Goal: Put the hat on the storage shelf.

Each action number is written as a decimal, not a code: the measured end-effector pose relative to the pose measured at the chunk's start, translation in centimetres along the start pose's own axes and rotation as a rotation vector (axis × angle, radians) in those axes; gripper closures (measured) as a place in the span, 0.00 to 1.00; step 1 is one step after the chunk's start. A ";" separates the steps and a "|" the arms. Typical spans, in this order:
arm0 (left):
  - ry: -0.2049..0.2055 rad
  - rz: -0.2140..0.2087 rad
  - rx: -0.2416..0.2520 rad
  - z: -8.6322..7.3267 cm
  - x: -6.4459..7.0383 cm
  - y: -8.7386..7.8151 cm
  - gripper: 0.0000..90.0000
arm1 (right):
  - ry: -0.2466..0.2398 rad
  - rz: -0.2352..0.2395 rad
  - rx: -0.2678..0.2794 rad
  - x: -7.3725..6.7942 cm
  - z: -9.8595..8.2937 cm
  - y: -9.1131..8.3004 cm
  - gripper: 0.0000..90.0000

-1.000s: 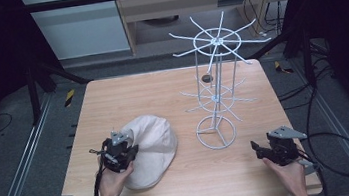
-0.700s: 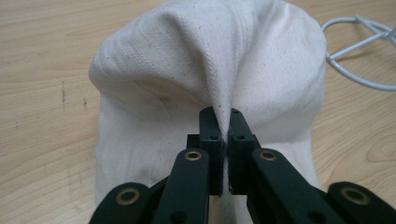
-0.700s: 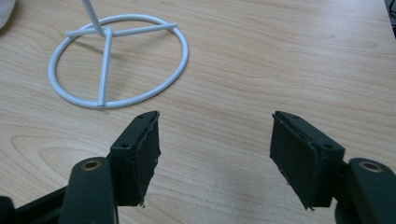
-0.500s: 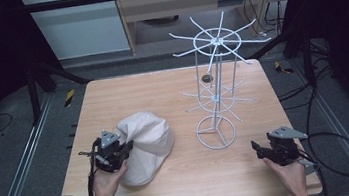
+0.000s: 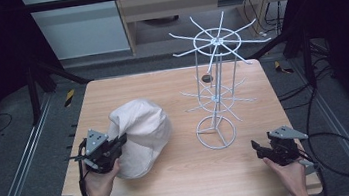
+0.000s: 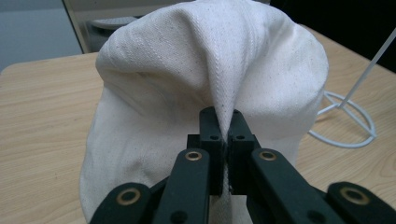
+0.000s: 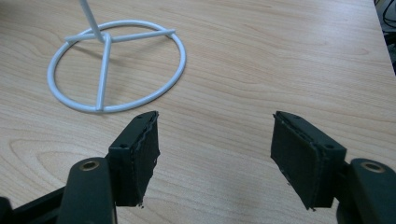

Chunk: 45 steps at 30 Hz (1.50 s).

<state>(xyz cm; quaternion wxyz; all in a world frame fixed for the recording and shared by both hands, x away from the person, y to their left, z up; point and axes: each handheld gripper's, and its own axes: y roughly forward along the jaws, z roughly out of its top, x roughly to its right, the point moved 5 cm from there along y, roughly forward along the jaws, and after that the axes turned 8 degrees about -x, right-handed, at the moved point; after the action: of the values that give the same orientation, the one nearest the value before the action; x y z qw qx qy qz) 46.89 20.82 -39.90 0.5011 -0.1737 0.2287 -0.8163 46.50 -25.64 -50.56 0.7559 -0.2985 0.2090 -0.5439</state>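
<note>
On the table's left, the left gripper pinches the upright-bunched cap; right gripper jaws wide.

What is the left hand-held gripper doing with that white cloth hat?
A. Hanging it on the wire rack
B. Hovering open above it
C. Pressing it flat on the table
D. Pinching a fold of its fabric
D: in the left gripper view the left hand-held gripper has its jaws closed on a raised fold of the white cloth hat, beside the wire rack.
</note>
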 end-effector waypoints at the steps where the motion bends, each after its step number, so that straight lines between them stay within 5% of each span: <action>1: 0.000 0.000 0.000 0.0 0.0 0.0 0.98 | 0.000 0.000 0.000 0.0 0.0 0.0 0.36; 20: -0.038 -0.006 0.184 2.1 -0.5 -4.4 0.98 | -0.004 -0.002 0.002 -0.1 0.0 0.0 0.35; 45: -0.028 -0.028 0.330 5.2 0.1 -7.3 0.98 | -0.002 -0.001 0.006 0.0 0.0 0.0 0.35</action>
<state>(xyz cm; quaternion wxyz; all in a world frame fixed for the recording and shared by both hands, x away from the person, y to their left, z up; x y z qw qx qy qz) 44.12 22.52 -31.53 0.5146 -0.1034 0.0823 -0.8472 46.56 -25.63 -50.58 0.7566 -0.2967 0.2065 -0.5448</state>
